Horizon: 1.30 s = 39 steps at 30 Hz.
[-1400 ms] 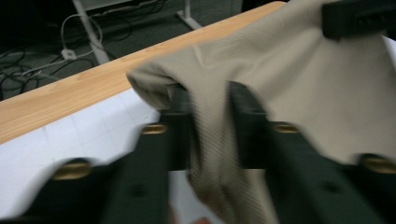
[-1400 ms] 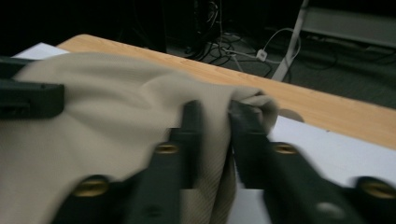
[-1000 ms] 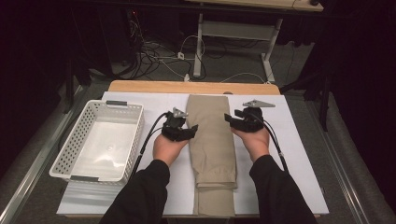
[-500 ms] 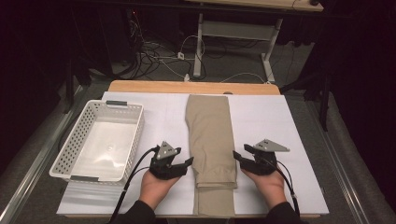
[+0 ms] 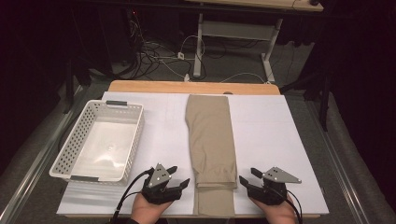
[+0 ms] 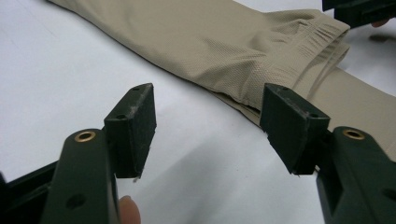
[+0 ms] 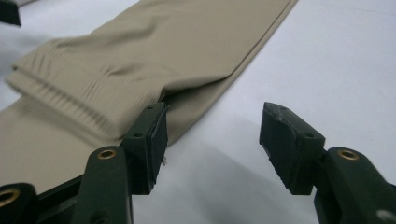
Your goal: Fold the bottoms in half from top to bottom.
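Now, hidden: your forearms, cut off below.
Writing: none readable.
Left gripper [image 5: 181,183]: just been opening, empty, beside trousers [image 5: 210,135].
Right gripper [image 5: 244,179]: parted, empty.

We see the left gripper [image 6: 208,128] rising from six o'clock, its two black jaws standing apart with only bare white table [image 6: 56,70] between them. Its jaws have just been opening, and nothing sits in the gap. At twelve o'clock lie the folded tan trousers [image 6: 205,42], stretching toward ten o'clock. Their ribbed waistband [image 6: 317,39] sits at two o'clock, folded back over a lower layer of the same cloth at three o'clock. The right-hand pad [image 6: 289,126] stands just in front of the trousers' near edge. At one o'clock a dark corner of the other gripper [image 6: 359,11] pokes in. A fingertip [image 6: 128,210] shows at seven o'clock.
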Each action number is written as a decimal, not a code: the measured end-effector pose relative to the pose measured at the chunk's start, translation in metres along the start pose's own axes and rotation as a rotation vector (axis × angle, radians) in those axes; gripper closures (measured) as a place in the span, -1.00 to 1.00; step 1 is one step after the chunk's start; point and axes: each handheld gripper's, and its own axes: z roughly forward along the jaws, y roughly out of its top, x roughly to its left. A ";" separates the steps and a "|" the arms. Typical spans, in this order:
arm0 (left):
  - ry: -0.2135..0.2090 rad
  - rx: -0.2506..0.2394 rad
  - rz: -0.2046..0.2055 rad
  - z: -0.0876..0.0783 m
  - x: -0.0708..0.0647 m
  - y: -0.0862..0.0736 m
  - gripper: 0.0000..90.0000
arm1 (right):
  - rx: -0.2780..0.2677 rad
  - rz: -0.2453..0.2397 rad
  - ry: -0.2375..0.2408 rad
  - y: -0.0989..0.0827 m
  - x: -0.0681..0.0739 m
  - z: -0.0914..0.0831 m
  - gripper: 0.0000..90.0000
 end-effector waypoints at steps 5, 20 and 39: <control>-0.008 0.005 0.001 0.001 0.000 -0.001 -0.36 | -0.010 -0.002 0.029 -0.003 0.002 -0.008 -0.03; -0.035 0.016 0.038 0.005 -0.008 0.003 -0.33 | 0.005 -0.055 0.102 -0.001 0.028 -0.003 0.10; -0.093 0.159 0.106 0.040 -0.032 0.018 0.35 | 0.131 -0.094 0.094 0.002 0.037 0.018 0.29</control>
